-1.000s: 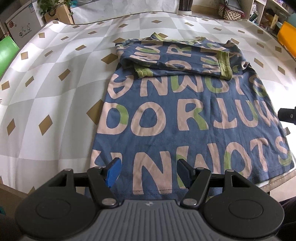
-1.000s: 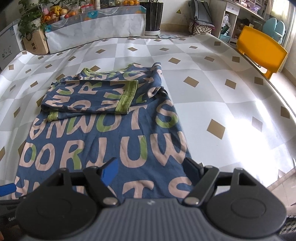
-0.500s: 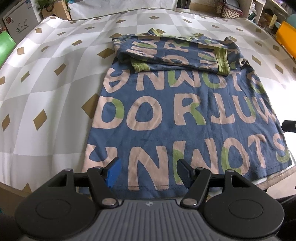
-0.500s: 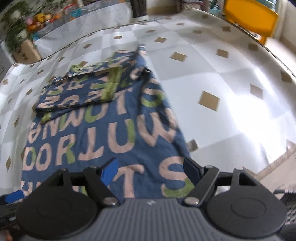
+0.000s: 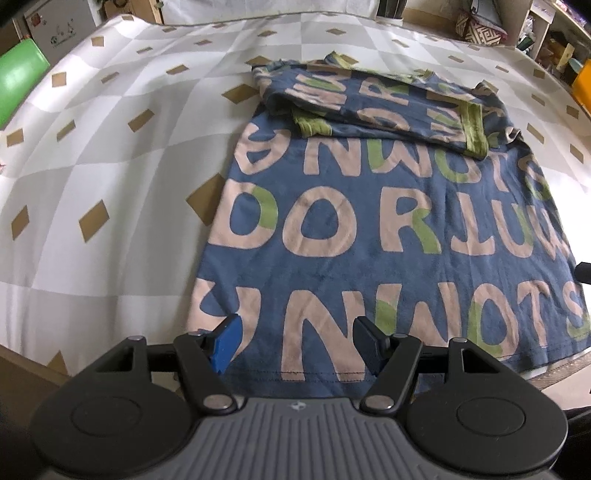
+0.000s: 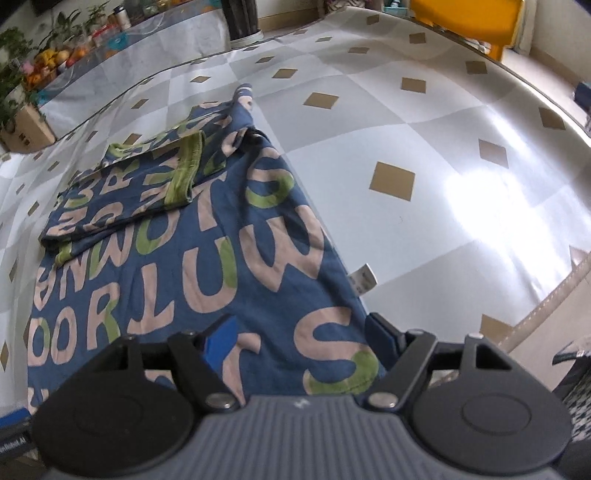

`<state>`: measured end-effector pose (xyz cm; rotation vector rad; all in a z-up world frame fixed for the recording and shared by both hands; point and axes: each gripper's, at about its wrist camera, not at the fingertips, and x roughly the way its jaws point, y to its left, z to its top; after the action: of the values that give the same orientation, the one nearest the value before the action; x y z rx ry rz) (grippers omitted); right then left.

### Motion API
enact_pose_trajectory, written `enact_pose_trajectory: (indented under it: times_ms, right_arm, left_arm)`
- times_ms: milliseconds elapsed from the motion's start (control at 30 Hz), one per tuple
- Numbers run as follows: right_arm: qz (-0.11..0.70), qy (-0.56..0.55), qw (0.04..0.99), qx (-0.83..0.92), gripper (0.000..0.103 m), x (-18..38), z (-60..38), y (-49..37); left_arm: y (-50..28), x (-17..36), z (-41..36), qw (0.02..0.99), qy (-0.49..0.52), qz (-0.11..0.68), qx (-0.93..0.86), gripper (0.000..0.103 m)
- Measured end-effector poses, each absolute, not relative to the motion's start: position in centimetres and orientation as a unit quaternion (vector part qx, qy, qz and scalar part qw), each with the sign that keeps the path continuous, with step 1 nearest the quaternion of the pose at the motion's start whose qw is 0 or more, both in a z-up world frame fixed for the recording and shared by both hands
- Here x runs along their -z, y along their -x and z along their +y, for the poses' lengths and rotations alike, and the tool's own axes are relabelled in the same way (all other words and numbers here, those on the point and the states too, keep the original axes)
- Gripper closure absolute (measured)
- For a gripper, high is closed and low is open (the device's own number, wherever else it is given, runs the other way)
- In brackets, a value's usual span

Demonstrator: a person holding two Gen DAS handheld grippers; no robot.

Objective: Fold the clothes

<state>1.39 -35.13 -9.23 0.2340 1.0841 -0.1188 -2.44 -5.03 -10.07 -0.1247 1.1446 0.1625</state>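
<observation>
A blue T-shirt point(image 5: 369, 221) with big beige and green letters lies flat on the table, its sleeves folded in over the far end. It also shows in the right wrist view point(image 6: 177, 258). My left gripper point(image 5: 299, 339) is open over the shirt's near hem, toward its left corner. My right gripper point(image 6: 299, 339) is open over the hem's right corner. A white care label point(image 6: 364, 280) sticks out at the shirt's right edge. Neither gripper holds cloth.
The table point(image 5: 110, 147) wears a white and grey checked cloth with tan diamonds; its near edge runs just under both grippers. A yellow chair point(image 6: 469, 18) stands at the far right, a green object point(image 5: 18, 81) at the far left, shelves and plants behind.
Both grippers have come lower and closer to the shirt's near hem. The right one has swung right toward the hem corner. The shirt has not moved.
</observation>
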Motion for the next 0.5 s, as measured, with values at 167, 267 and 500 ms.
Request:
enact_pose_trajectory:
  times_ms: [167,267,500]
  right_arm:
    - [0.52,-0.114,0.843,0.072,0.029,10.3,-35.3,-1.6]
    - [0.527,-0.12,0.838,0.078,0.029,11.2,-35.5,-1.7]
    - [0.529,-0.135,0.833,0.092,0.03,12.3,-35.9,-1.6]
  left_arm:
    - [2.1,10.8,-5.0,0.827,0.073,0.551,-0.077,0.038]
    - [2.1,11.1,-4.9,0.822,0.073,0.558,-0.084,0.038]
    - [2.2,11.4,-4.3,0.817,0.087,0.562,-0.094,0.038]
